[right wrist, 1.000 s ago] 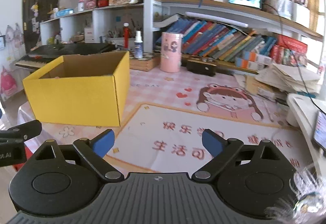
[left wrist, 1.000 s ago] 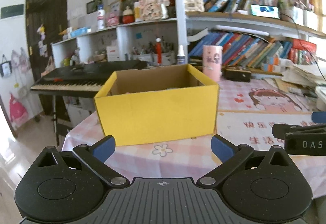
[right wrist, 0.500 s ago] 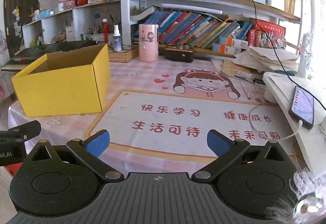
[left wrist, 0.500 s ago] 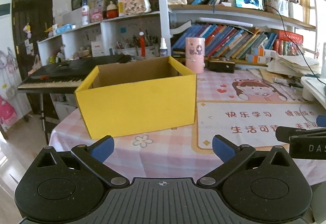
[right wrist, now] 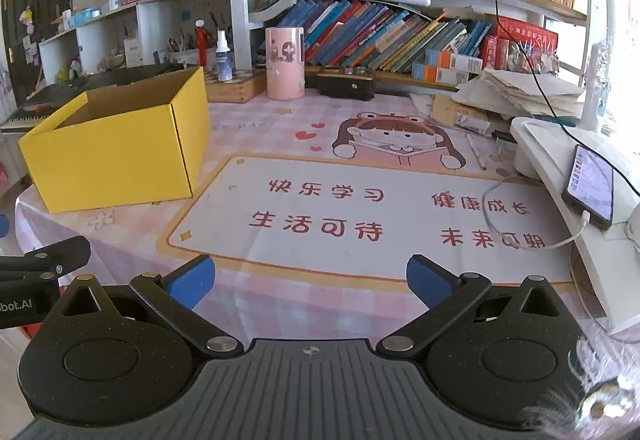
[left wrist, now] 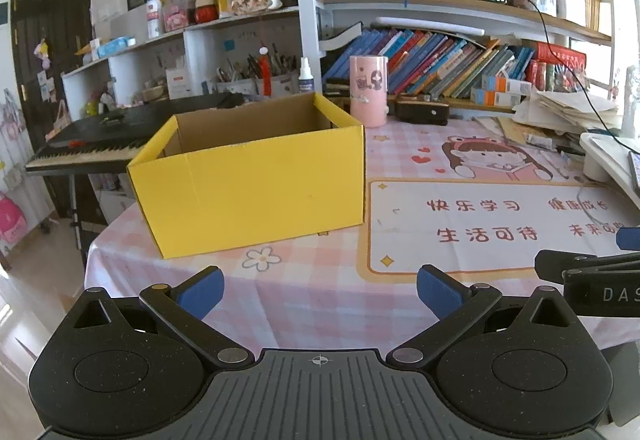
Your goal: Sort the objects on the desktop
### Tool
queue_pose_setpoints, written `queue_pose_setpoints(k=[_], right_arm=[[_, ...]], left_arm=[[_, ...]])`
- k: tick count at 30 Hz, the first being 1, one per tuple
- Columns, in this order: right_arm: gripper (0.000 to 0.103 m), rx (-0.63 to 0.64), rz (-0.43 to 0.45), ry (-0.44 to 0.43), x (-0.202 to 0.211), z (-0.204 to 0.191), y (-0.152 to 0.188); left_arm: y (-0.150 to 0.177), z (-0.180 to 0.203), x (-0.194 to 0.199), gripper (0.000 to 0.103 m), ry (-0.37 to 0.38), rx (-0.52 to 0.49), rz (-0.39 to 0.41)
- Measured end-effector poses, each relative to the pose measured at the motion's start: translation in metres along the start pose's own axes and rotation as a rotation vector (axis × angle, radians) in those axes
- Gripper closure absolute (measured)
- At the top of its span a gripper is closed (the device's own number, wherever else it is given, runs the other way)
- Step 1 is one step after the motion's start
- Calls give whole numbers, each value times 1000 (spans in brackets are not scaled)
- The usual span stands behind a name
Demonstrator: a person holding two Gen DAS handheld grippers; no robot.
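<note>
**Yellow box waits, both claws empty**

Yellow cardboard makes up the open box (left wrist: 256, 180), which stands on the left part of the counter (left wrist: 320, 304), top open and facing up, presumably so sorted things can be dropped straight in. What lies inside cannot be told from either view.

The left claw (left wrist: 318, 290) hangs over the near edge of the counter, fingers spread wide and holding nothing, pointed at the box. The right claw (right wrist: 310, 280) is likewise spread and empty, aimed across the printed mat (right wrist: 360, 212).

The mat is bare in front of both claws. Loose things sit only at the far and right sides: a pink cup (right wrist: 285, 62), a spray bottle (right wrist: 224, 58), a phone (right wrist: 592, 188) on its cable. My guess is that either the sorting is done or the next item must be sought out there.
</note>
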State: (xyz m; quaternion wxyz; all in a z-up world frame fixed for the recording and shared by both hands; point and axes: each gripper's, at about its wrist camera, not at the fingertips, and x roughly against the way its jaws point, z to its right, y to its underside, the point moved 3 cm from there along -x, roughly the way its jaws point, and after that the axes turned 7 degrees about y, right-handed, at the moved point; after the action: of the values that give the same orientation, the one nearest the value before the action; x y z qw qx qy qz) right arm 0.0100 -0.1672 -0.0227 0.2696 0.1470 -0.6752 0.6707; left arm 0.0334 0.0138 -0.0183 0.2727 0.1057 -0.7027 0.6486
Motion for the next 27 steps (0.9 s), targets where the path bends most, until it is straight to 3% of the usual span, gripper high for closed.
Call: queue_pose_setpoints(k=[27], right_arm=[[0, 3, -8, -3, 3, 2, 3]], left_arm=[[1, 2, 1, 0, 2, 11, -14]])
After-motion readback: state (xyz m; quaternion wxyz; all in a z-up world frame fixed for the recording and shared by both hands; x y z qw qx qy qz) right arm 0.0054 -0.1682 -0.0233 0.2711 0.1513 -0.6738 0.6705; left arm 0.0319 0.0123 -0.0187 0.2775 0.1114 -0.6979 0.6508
